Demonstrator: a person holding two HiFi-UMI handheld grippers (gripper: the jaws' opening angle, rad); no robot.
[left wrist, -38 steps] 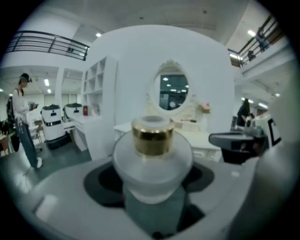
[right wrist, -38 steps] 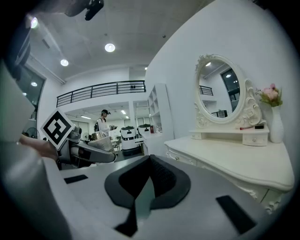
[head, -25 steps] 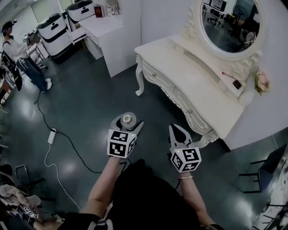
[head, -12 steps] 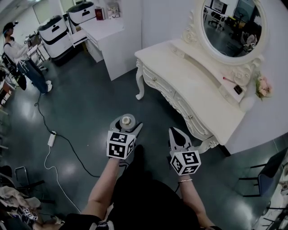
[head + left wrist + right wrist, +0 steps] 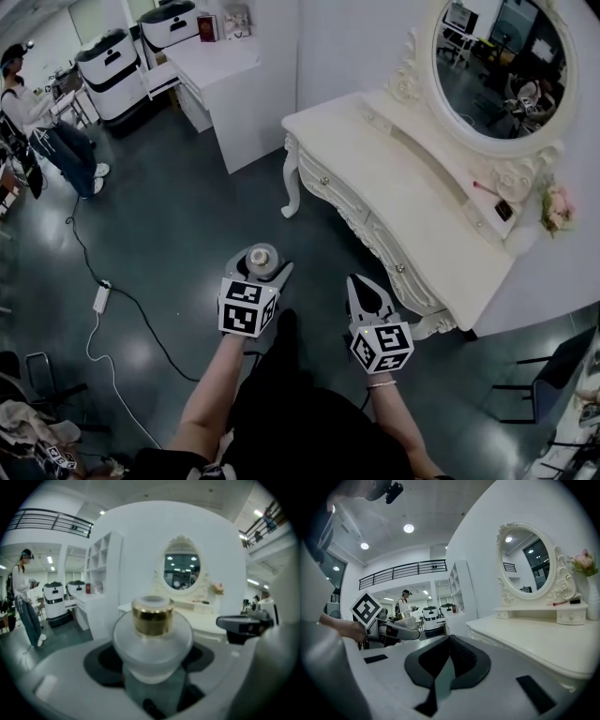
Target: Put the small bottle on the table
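A small frosted glass bottle [image 5: 153, 641] with a gold collar and clear cap sits upright between the jaws of my left gripper [image 5: 260, 261], which is shut on it. In the head view the bottle [image 5: 262, 254] shows from above, over the dark floor. My right gripper [image 5: 361, 289] is held beside it to the right, jaws together with nothing between them [image 5: 449, 637]. The white dressing table [image 5: 405, 185] with its oval mirror [image 5: 502, 64] stands ahead and to the right of both grippers.
A white desk [image 5: 225, 58] and white machines [image 5: 114, 58] stand at the back left. A person [image 5: 42, 117] stands far left. A cable and power strip [image 5: 99, 298] lie on the floor. Pink flowers [image 5: 557, 202] and small items sit on the dressing table's rear shelf.
The head view has shifted, so the dressing table sits a little further right and both grippers a little lower in the frame. The bottle stays held in the left gripper.
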